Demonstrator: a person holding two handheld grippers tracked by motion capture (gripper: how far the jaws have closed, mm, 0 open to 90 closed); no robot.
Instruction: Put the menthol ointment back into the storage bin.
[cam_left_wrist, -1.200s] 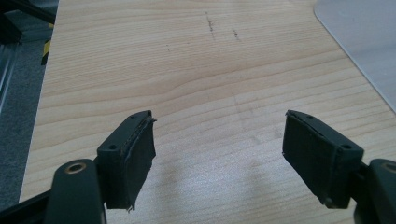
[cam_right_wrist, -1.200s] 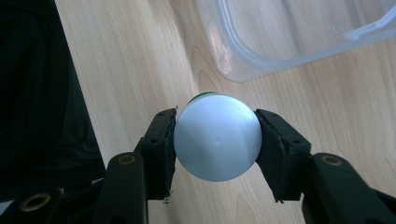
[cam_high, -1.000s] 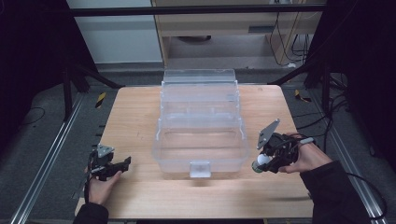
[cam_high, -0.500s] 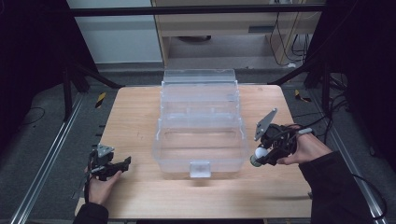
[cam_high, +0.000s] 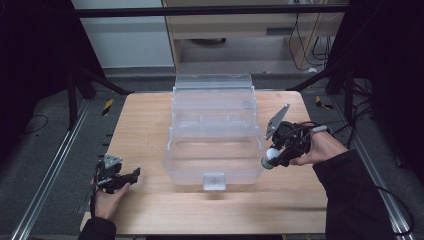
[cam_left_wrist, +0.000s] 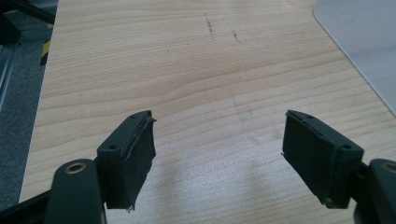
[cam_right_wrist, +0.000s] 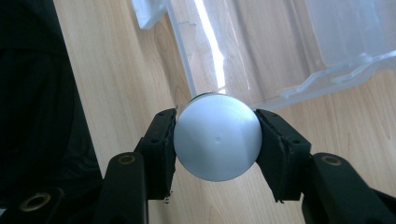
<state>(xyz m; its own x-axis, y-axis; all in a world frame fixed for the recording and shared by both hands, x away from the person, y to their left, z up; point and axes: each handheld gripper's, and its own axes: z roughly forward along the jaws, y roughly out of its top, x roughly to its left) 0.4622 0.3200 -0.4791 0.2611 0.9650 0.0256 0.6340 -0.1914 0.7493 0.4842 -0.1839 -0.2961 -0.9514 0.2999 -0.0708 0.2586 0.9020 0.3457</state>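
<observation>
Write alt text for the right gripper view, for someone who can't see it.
Two black jaws of the right gripper clamp a white ball with a green edge behind it, held above a wooden table. A clear plastic box lies just beyond.

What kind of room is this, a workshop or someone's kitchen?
Probably a lab or test bay: a bare wooden table set in a dark metal frame, loose cables behind, and a clear plastic box as a prop.
</observation>
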